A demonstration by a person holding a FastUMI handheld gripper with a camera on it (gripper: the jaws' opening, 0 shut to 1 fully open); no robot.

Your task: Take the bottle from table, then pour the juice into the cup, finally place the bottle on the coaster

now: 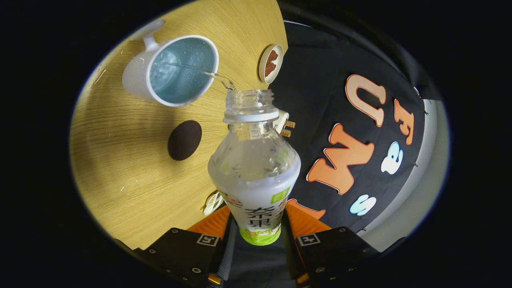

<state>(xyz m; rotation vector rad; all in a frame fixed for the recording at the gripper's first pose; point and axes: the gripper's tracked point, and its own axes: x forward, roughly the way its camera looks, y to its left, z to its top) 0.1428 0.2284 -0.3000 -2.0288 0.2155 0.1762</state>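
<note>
My gripper [256, 228] is shut on the lower body of a clear plastic bottle [254, 160] with a white and green label, one finger on each side. The bottle has no cap and is tipped toward a white cup [136, 76] with a handle that stands beyond it on the wooden table [132, 192]. A thin stream of clear liquid [218, 76] runs from the bottle's mouth over the cup's rim. The cup holds some liquid. A dark round coaster [184, 140] lies on the table between the cup and my fingers, to the side of the bottle.
A small round white dish [271, 63] with a brown pattern lies near the table's edge beyond the bottle. A white plug with brass pins [285, 125] shows behind the bottle's neck. A small white object [212, 203] lies by the bottle's base. The booth's black cloth hangs beside the table.
</note>
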